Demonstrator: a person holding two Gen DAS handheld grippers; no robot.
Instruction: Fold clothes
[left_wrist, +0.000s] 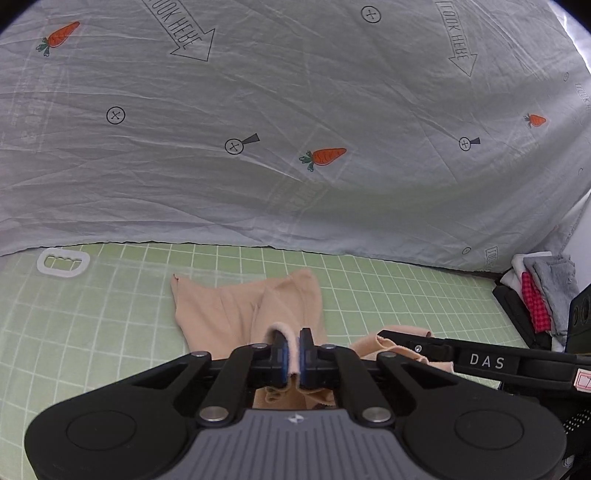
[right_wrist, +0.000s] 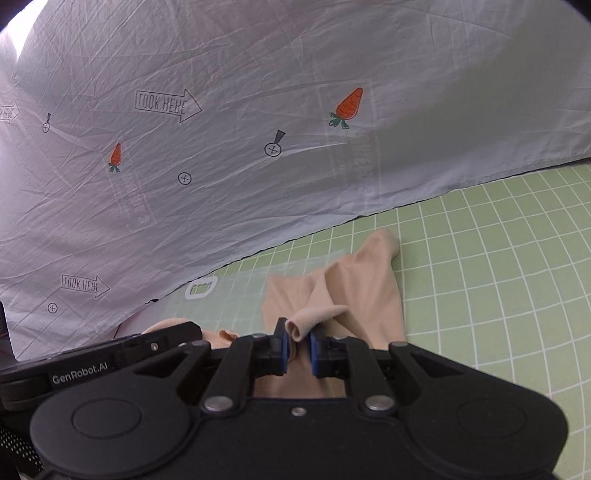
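1. On the far left of the green grid mat (left_wrist: 110, 317) lies a clear folding board (left_wrist: 62, 261) with a handle hole. It sits flat near the hanging carrot sheet (left_wrist: 295, 110).
2. The task's thing is a thin beige garment (left_wrist: 229, 314). It lies on the mat in the middle, part on the clear board, and its near end is lifted up to my grippers. I cannot tell what kind of garment it is.
3. My left gripper (left_wrist: 291, 354) is pinched tight on a rolled bit of the beige cloth at its near edge.
4. My right gripper (right_wrist: 297, 349) is also pinched on a bunched bit of the same cloth, just beside the left one.
5. I think the cloth is very light, soft and stretchy. It droops and curls where I hold it. It may slip out of the blue pads, so a good bite on a hem or corner seems best, with my two grips spread wide to keep the edge straight.
6. One fold of cloth already lies over the rest, but I cannot tell how far along the folding is.
7. On the far right edge sits a dark bin (left_wrist: 517, 314). In it I see a pile of clothes (left_wrist: 546, 291): white, red check and grey ones.
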